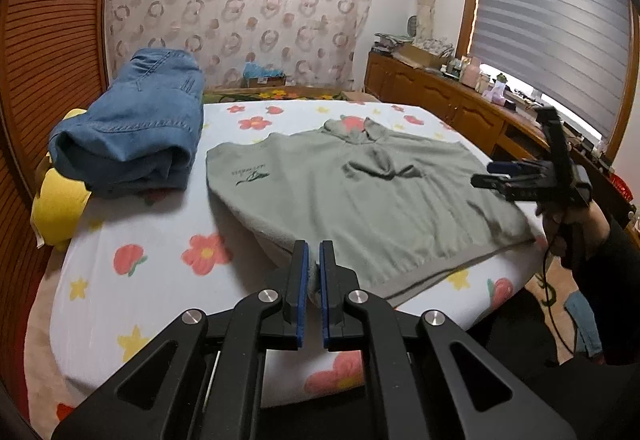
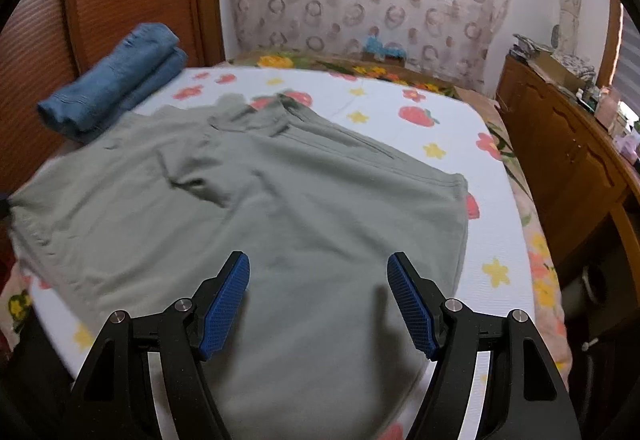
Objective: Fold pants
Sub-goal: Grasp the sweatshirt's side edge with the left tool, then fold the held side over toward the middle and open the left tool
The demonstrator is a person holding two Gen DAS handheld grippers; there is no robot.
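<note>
Grey-green pants [image 1: 360,192] lie spread flat on the flower-print bed [image 1: 160,280]; they also fill the middle of the right wrist view [image 2: 280,220]. My left gripper [image 1: 314,254] is shut on the near left corner of the pants at the bed's front. My right gripper [image 2: 318,272] is open and empty, hovering just above the near part of the pants. It also shows in the left wrist view [image 1: 494,176] at the right side of the bed.
Folded blue jeans [image 1: 136,128] lie on a yellow item [image 1: 60,208] at the bed's far left, by a wooden slatted wall [image 1: 48,40]. A wooden sideboard [image 1: 440,96] with clutter runs along the right under a window. A patterned curtain [image 1: 240,8] hangs behind.
</note>
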